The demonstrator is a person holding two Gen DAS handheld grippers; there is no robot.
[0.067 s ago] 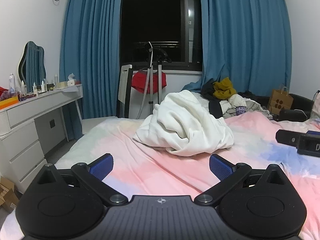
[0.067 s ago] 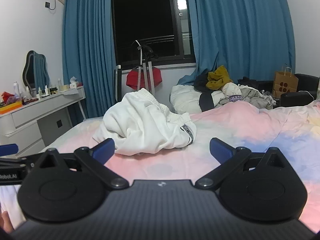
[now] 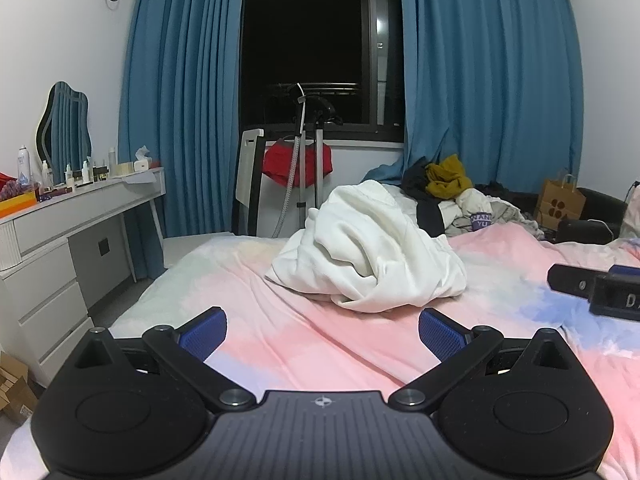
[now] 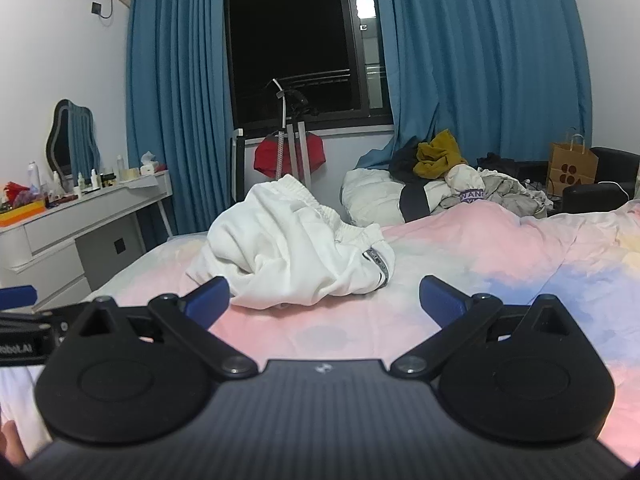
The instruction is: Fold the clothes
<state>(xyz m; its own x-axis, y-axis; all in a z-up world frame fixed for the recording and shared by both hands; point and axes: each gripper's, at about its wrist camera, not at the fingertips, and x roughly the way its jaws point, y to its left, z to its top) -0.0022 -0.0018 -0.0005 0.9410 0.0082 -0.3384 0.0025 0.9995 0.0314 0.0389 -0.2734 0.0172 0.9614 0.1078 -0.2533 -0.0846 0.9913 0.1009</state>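
Note:
A crumpled white garment [image 3: 372, 252] with an elastic waistband lies bunched on the pink and blue bedspread [image 3: 304, 344]; it also shows in the right wrist view [image 4: 296, 256]. My left gripper [image 3: 322, 334] is open and empty, held above the bedspread in front of the garment. My right gripper [image 4: 324, 300] is open and empty, also short of the garment. The right gripper's fingertip [image 3: 592, 286] shows at the right edge of the left wrist view. The left gripper's fingertip [image 4: 16, 294] shows at the left edge of the right wrist view.
A pile of other clothes [image 4: 460, 184] lies at the bed's far end, near a paper bag [image 4: 572, 168]. A white dresser [image 3: 60, 240] with bottles and a mirror stands at left. A garment steamer stand [image 3: 304, 168] and blue curtains [image 3: 180, 100] are by the window.

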